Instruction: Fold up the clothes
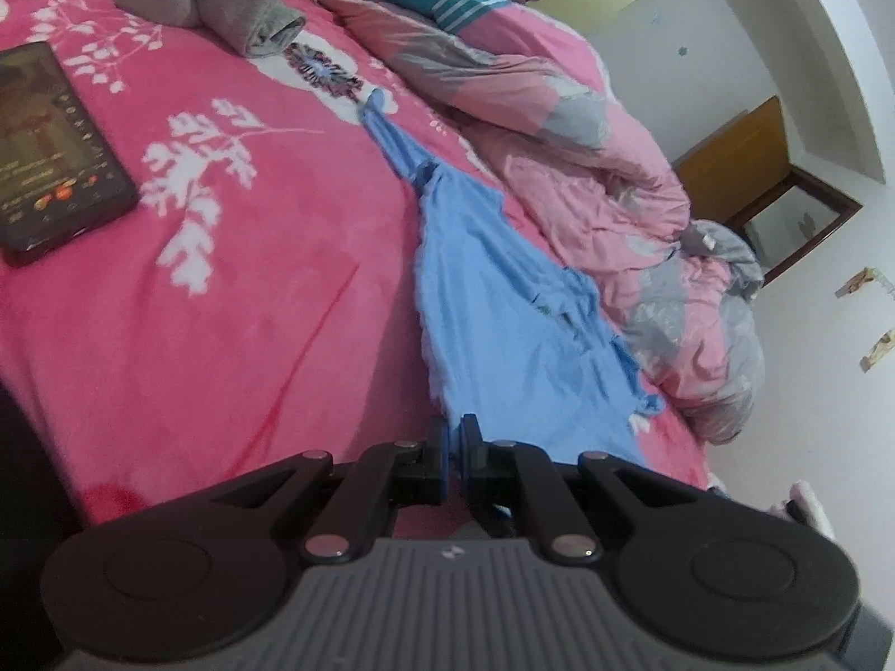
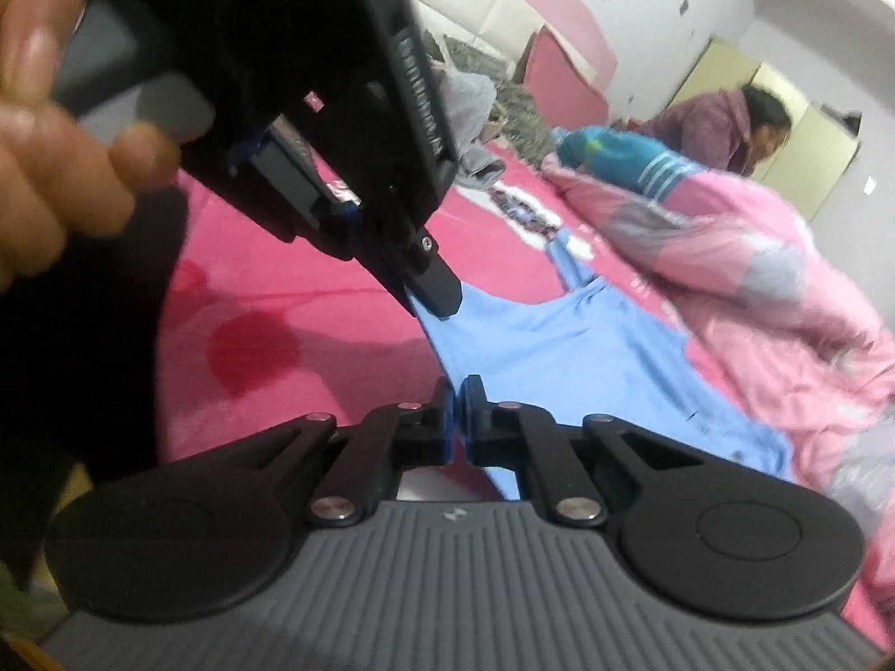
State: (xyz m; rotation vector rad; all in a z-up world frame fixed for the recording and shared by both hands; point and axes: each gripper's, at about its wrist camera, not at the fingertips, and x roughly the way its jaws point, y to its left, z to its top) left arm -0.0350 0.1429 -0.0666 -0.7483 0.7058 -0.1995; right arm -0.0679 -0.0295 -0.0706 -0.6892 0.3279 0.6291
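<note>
Both your tongs, left tongs (image 1: pixel 455 436) and right tongs (image 2: pixel 457 398), are clamped side by side on the blue garment's (image 1: pixel 503 302) near edge, its length stretching away across the bed (image 1: pixel 251 291).

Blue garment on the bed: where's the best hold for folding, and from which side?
Grip the near hem of the blue garment, coming low from the bed's near edge. It lies flat and narrows to a bunched far end; both hand-held grippers, left and right, already pinch there.
</note>
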